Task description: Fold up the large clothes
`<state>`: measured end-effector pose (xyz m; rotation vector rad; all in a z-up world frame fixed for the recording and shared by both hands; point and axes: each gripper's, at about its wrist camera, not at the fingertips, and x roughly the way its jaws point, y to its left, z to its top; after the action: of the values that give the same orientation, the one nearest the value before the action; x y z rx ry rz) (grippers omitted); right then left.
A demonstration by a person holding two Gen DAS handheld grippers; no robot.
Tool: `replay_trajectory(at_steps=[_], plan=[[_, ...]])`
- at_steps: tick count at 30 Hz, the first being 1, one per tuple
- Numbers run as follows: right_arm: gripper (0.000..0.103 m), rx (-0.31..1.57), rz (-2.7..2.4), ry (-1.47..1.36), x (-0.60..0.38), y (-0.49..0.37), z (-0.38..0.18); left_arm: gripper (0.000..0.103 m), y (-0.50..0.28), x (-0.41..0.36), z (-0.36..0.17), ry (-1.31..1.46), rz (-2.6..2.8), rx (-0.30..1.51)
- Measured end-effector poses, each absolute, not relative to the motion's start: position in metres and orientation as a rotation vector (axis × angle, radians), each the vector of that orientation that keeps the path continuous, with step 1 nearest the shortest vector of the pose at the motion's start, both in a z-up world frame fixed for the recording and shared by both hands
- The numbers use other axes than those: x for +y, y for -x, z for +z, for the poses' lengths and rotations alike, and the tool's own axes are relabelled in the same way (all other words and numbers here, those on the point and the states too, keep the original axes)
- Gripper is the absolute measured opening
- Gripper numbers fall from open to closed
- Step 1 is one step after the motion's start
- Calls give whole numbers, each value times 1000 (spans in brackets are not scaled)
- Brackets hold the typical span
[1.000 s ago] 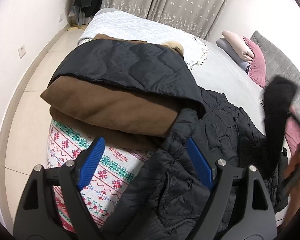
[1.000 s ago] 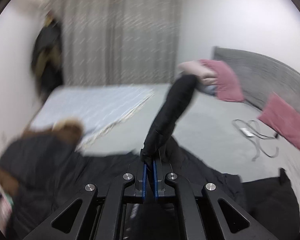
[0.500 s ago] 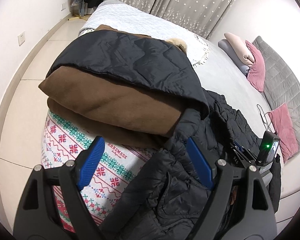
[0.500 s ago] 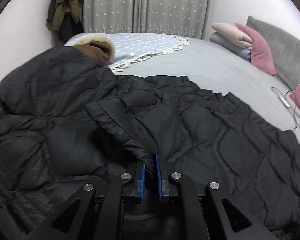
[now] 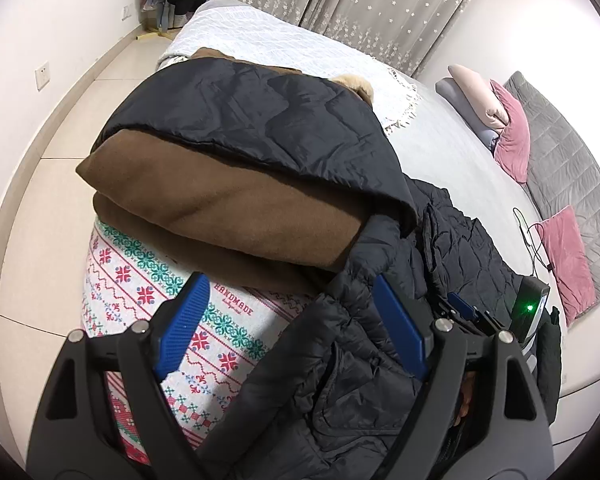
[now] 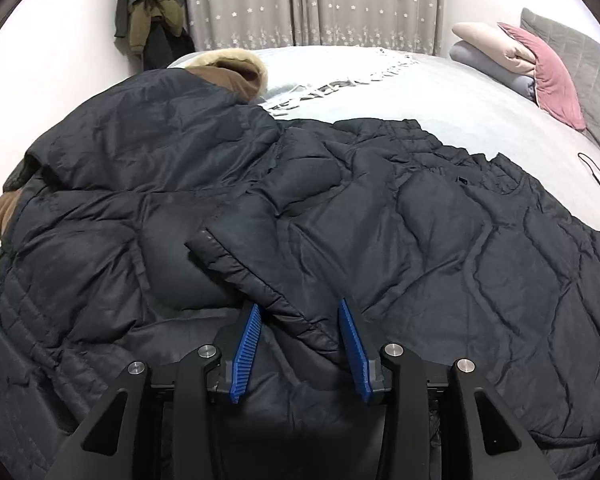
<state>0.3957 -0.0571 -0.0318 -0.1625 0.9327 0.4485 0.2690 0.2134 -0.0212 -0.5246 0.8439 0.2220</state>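
While the grey bed (image 6: pixel 440 92) fills most of both views, we note the black quilted jacket (image 6: pixel 440 240) spread flat across its near part, one sleeve (image 6: pixel 260 268) folded back over the jacket body. Beside the jacket, toward the bed's edge, lies a folded black coat with brown lining (image 5: pixel 240 184); its fur-trimmed hood (image 6: pixel 236 68) points toward the curtains (image 6: pixel 320 0). Under that coat we see a white blanket with red and green pattern (image 5: pixel 140 280). A pale fringed throw (image 5: pixel 292 48) covers the far part of the bed, and pink pillows (image 6: pixel 548 72) lean at the grey headboard (image 5: pixel 572 160).

We hold the right gripper (image 6: pixel 305 342) low over the jacket — its jaws have just been opening, and the sleeve cuff lies between the blue pads (image 6: pixel 246 344) without being pressed. The left gripper (image 5: pixel 290 324) hangs with its jaws wide apart, one pad (image 5: pixel 182 324) over the patterned blanket, the other over the jacket's edge — nothing is clamped. A cable (image 5: pixel 534 240) lies near the lower pink pillow.
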Motion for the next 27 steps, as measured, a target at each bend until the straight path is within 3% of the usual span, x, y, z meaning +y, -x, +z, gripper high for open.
replay_trajectory(at_steps=[9, 16, 21, 27], plan=[[45, 918, 474, 62, -68, -384, -4, 84, -271, 219, -26, 560, 208, 856], [74, 919, 459, 35, -90, -336, 34, 84, -264, 242, -18, 565, 271, 803], [83, 947, 435, 4, -126, -293, 43, 84, -262, 270, -19, 558, 338, 786], [85, 1011, 361, -51, -172, -258, 35, 84, -260, 353, -43, 1042, 142, 650]])
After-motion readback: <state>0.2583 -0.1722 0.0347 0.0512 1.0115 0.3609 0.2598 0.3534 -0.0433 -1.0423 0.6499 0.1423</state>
